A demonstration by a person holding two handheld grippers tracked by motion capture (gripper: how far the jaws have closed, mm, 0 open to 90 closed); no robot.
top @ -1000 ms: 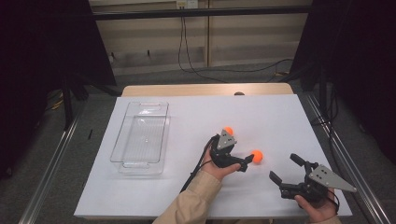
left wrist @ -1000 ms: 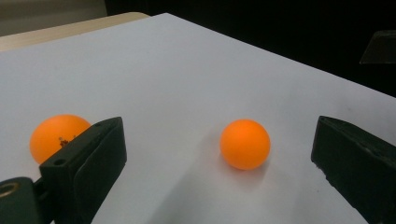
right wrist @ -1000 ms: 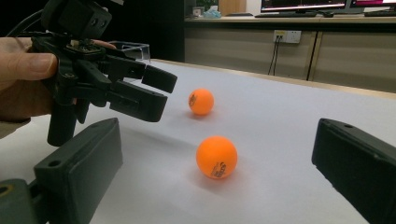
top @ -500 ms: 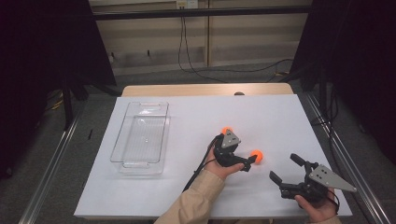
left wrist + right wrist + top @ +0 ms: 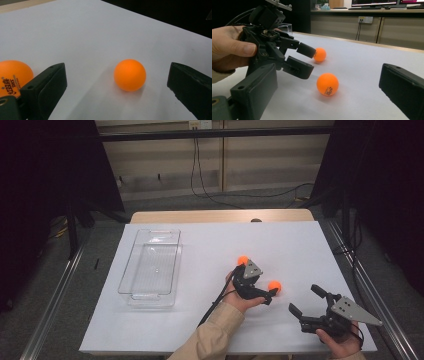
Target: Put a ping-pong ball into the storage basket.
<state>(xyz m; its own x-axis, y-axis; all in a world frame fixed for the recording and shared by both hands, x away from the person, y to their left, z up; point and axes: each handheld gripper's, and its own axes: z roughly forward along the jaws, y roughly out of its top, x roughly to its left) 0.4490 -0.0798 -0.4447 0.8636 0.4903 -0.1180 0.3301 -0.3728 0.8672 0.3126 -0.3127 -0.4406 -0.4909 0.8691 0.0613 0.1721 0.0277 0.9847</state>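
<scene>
Two orange balls lie on the white table. My left gripper is open and low over the table, with the right-hand ball lying ahead between its jaws, untouched. The other ball, which bears printed letters, sits just outside its left jaw. My right gripper is open and holds nothing near the table's front right. It faces the left gripper, the near ball and the far ball.
An empty clear plastic tray stands on the left part of the table. The white sheet stretches bare behind the balls up to a wooden back edge. A cable trails from the left gripper along the sleeve.
The left gripper has edged slightly to the right, toward the right-hand ball. Both balls and the right gripper have stayed where they were.
</scene>
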